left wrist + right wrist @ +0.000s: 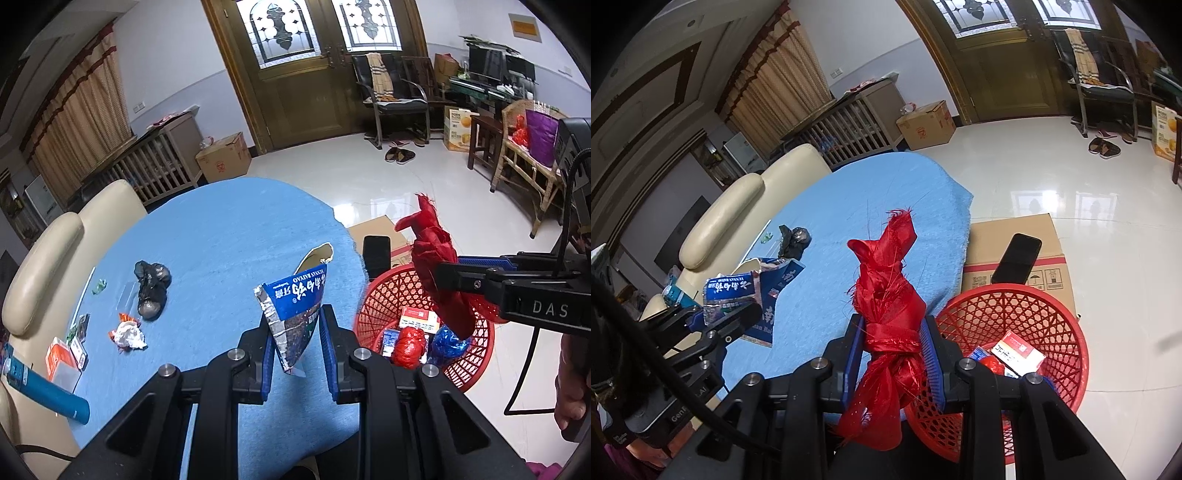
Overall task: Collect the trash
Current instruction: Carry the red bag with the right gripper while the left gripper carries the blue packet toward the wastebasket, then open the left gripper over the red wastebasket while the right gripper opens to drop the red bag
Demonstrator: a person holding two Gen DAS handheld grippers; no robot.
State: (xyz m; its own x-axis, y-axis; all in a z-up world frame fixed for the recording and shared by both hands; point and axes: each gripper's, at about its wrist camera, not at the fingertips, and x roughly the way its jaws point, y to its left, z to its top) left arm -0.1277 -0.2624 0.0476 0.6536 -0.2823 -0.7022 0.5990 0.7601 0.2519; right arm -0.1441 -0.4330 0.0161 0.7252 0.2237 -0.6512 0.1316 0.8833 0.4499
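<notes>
The left tongs are clamped on a torn blue snack packet, which stands upright between the blue pads with its ragged open top pointing up. The packet hangs above the near right part of the surface, which is covered by a light blue cloth. The right tongs are clamped on a knotted red cloth bundle; the knot sits right between the pads, a frayed end sticks up above them and a looser tail hangs below. In the left wrist view this bundle is held over the near rim of a red mesh basket that stands on the floor just right of the surface.

Inside the basket lie a red-and-white carton, a crumpled red wrapper and a shiny blue wrapper. Behind the basket is a flat cardboard box with a dark phone resting on it.

More trash is on the left part of the surface: a black crumpled bag, a white crumpled paper with an orange scrap beside it, a small green scrap farther left, and an orange-and-white carton at the near left edge. A blue tube lies by that edge, and a cream sofa borders the surface on the left. A hand shows at the right border of the left wrist view.
</notes>
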